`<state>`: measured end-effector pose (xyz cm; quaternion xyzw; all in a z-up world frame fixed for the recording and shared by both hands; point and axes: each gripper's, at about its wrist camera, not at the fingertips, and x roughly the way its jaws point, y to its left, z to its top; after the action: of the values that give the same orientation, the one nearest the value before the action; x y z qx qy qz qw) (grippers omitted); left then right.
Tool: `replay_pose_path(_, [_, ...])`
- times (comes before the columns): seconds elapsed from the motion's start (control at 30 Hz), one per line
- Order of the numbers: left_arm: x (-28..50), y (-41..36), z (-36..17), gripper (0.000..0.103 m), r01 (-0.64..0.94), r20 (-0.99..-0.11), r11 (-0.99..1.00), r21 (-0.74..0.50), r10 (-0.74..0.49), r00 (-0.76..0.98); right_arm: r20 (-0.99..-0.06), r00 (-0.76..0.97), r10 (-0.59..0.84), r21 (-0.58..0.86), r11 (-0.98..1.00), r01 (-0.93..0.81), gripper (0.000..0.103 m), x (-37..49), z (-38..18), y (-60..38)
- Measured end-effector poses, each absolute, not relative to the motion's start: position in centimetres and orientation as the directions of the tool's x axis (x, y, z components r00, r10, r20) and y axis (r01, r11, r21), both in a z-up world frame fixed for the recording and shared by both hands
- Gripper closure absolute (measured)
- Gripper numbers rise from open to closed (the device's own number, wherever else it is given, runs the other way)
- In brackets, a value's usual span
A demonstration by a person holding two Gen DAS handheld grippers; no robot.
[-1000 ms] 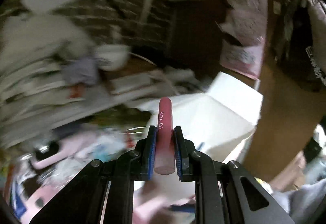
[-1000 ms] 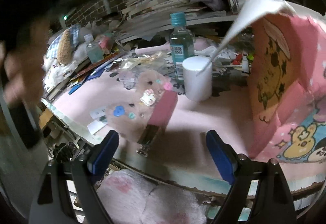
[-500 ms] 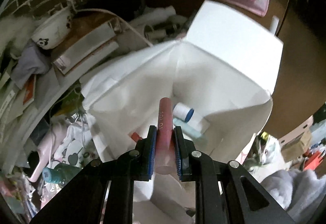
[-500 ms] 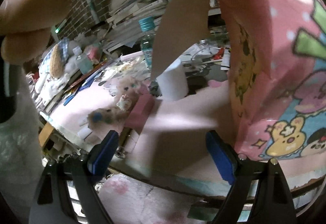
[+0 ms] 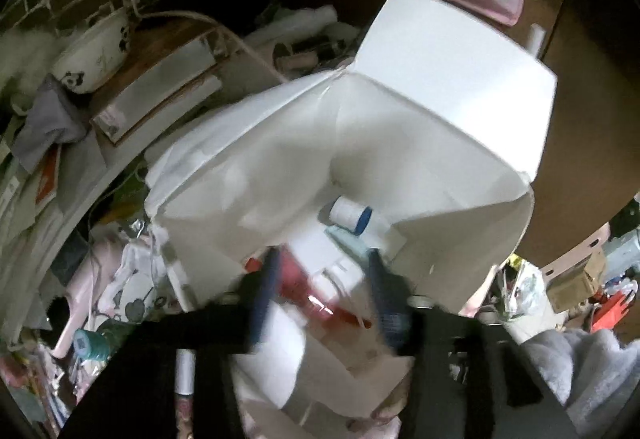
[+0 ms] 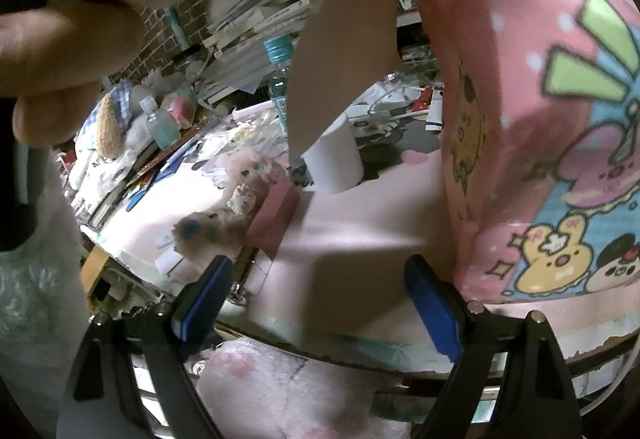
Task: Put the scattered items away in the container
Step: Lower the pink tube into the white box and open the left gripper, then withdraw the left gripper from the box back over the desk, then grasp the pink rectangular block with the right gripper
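**Left tongs spread over the open box, tube among the contents**

While the left gripper (image 5: 322, 295) hangs blurred above the open white mouth of the box (image 5: 452, 79), its blue-padded jaws stand spread and nothing is pinched between them. Below the gap lies a reddish-pink tube (image 5: 316, 299), smeared by motion, on the box floor; whether it has settled I cannot tell. Deeper in, toward the far wall, lies a white bottle with a blue cap (image 5: 350, 214).

Seen from the right wrist, the right gripper (image 6: 316, 303) is also spread wide and empty, hovering at the near edge of the pink desk mat (image 6: 360, 223). The box's pink cartoon-printed side (image 6: 532, 143) stands at the mat's right edge. A white cylinder (image 6: 334, 163) stands toward the mat's far edge, with a teal-capped bottle (image 6: 278, 67) just behind it.
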<state>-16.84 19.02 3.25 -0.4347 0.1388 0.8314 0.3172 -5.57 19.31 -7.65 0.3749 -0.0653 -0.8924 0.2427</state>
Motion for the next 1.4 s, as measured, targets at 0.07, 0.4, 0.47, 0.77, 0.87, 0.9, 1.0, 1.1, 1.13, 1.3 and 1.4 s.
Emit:
replay_pose_path(0.07, [-16.3, 18.7, 4.2, 0.016, -0.642, -0.780, -0.766, -0.032, 0.421, -0.463, -0.637, -0.603, -0.481, 0.292, -0.874, 0.388, 0.017, -5.4, -7.5, 19.1])
replay_pose_path(0.4, [-10.7, 10.3, 9.2, 0.000, -0.505, -0.535, -0.863, -0.031, 0.441, -0.721, -0.617, -0.636, -0.464, 0.230, -0.879, 0.418, 0.017, -4.2, -7.2, 18.2])
replay_pose_path(0.47, [-9.1, 7.6, 8.4, 0.000, -0.393, -0.492, -0.920, -0.008, 0.345, -0.799, -0.614, -0.650, -0.447, 0.203, -0.886, 0.418, 0.018, -3.9, -7.2, 17.9])
replay_pose_path(0.77, [-2.7, -4.2, -0.8, 0.000, -0.020, -0.467, -0.986, -0.167, 0.097, -0.879, -0.599, -0.650, -0.468, 0.203, -0.874, 0.441, 0.030, -3.2, -7.7, 17.0])
replay_pose_path(0.87, [-2.1, -5.6, -3.0, 0.000, 0.073, -0.506, -0.987, -0.144, 0.010, -0.863, -0.611, -0.651, -0.450, 0.174, -0.879, 0.444, 0.031, -3.3, -8.0, 15.8])
replay_pose_path(0.9, [-2.2, -5.7, -3.6, 0.000, 0.091, -0.524, -0.988, -0.125, -0.012, -0.851, -0.610, -0.656, -0.445, 0.162, -0.880, 0.446, 0.032, -3.2, -8.0, 15.4])
replay_pose_path(1.0, [-2.2, -5.8, -4.7, 0.000, 0.097, -0.555, -0.990, -0.104, -0.023, -0.832, -0.607, -0.677, -0.416, 0.125, -0.891, 0.436, 0.035, -3.3, -8.2, 14.5])
replay_pose_path(1.1, [-2.1, -5.7, -5.1, 0.000, 0.079, -0.557, -0.990, -0.115, -0.001, -0.830, -0.621, -0.688, -0.375, 0.093, -0.907, 0.411, 0.042, -3.7, -8.6, 13.9])
replay_pose_path(1.13, [-2.1, -5.7, -5.1, 0.000, 0.079, -0.557, -0.990, -0.113, -0.003, -0.830, -0.618, -0.701, -0.356, 0.078, -0.915, 0.395, 0.043, -3.9, -8.5, 13.9])
replay_pose_path(1.3, [-2.1, -5.3, -5.1, 0.000, 0.060, -0.553, -0.991, -0.120, 0.016, -0.833, -0.620, -0.732, -0.281, 0.033, -0.942, 0.334, 0.044, -4.3, -8.8, 15.0])
replay_pose_path(1.4, [-2.4, -5.0, -5.0, 0.000, 0.055, -0.555, -0.991, -0.122, 0.023, -0.832, -0.617, -0.745, -0.255, 0.013, -0.949, 0.314, 0.045, -4.5, -8.8, 15.5])
